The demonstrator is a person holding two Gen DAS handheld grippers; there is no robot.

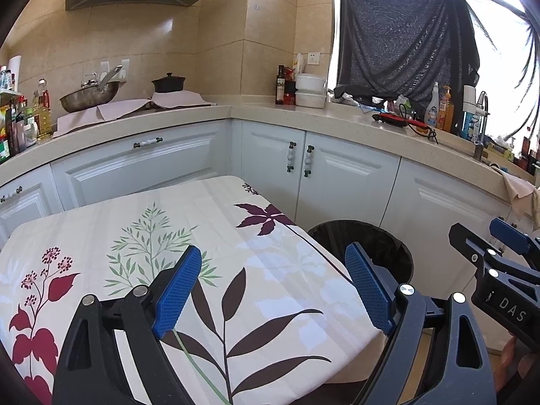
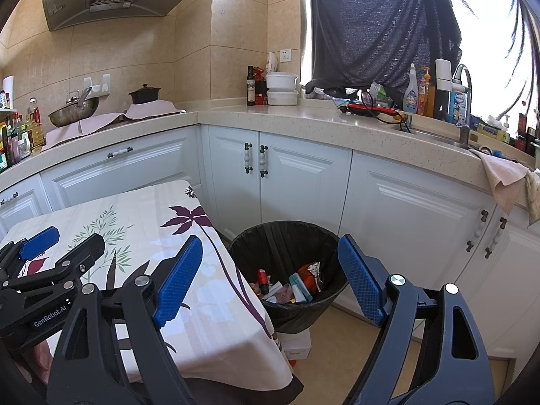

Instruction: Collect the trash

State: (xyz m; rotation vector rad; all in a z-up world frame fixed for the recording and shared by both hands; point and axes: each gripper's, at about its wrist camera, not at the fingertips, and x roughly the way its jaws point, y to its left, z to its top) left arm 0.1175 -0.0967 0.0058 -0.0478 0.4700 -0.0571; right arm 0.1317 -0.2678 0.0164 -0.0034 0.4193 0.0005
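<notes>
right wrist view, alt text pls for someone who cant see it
Open right gripper hangs above a black-lined trash bin holding wrappers and packets, beside a table with a floral tablecloth. The open left gripper shows at left; white kitchen cabinets behind.

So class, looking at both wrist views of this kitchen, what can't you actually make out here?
- Left wrist view: the contents of the bin, hidden by its own rim and the table.
- Right wrist view: what each piece of trash is, too small and jumbled.
- Right wrist view: the white box under the bin, mostly covered by bin and tablecloth.
- Both views: the floor under the table, hidden by the cloth.
</notes>
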